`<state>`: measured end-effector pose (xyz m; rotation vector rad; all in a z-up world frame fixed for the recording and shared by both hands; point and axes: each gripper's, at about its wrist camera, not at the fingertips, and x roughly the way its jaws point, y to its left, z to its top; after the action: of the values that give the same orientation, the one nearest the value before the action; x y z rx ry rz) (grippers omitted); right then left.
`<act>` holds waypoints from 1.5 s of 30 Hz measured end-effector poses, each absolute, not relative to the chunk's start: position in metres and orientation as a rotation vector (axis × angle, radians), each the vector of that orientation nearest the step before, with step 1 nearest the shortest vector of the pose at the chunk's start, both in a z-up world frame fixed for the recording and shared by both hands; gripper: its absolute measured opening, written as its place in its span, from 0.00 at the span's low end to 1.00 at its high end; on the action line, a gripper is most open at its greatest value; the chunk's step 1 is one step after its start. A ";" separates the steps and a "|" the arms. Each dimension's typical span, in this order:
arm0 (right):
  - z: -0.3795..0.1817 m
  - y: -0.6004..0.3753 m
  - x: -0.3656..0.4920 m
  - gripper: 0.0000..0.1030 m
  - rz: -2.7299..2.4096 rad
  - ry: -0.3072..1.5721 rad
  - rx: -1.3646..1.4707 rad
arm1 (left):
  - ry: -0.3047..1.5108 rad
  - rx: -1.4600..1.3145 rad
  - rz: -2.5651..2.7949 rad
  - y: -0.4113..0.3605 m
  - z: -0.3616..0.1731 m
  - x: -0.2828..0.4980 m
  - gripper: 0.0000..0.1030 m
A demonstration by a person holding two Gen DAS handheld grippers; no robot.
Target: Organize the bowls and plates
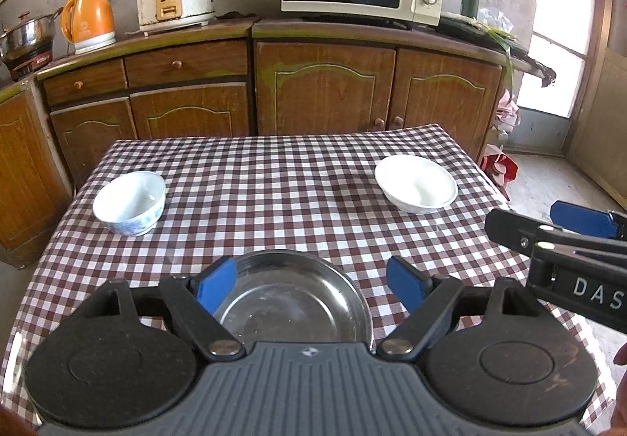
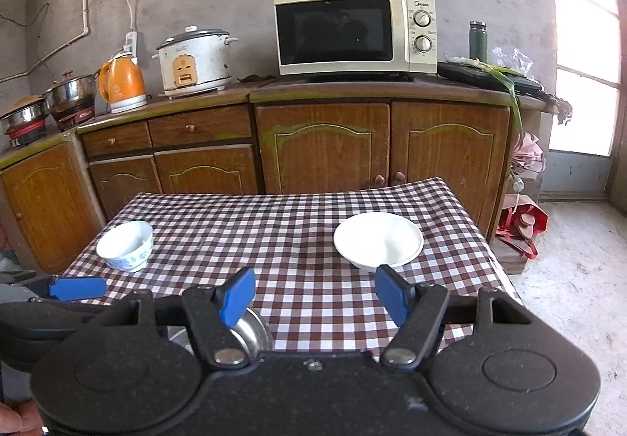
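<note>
While both bowls (image 1: 131,202) (image 1: 416,183) sit empty, steel plate (image 1: 292,298) holds nothing.

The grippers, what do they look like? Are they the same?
Yes, they match. The left gripper and the right gripper each have a black body with two round discs, black jointed arms and blue finger pads. White letters "DAS" mark the right one's side.

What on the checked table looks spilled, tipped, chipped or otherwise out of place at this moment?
Nothing stands out. The patterned bowl, the white bowl and the steel plate all sit upright and apart on the tablecloth, with no spill or visible damage. The plate shows only faint smudges.
</note>
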<state>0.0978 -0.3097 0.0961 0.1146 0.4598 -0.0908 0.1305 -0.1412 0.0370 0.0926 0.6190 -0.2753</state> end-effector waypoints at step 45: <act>0.093 -0.385 0.126 0.78 -0.181 0.446 0.126 | 0.598 0.160 -0.333 -0.213 0.038 0.168 0.89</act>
<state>0.1262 -0.3846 0.0929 0.1259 0.4459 -0.1813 0.1682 -0.2131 0.0376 0.1596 0.5984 -0.3331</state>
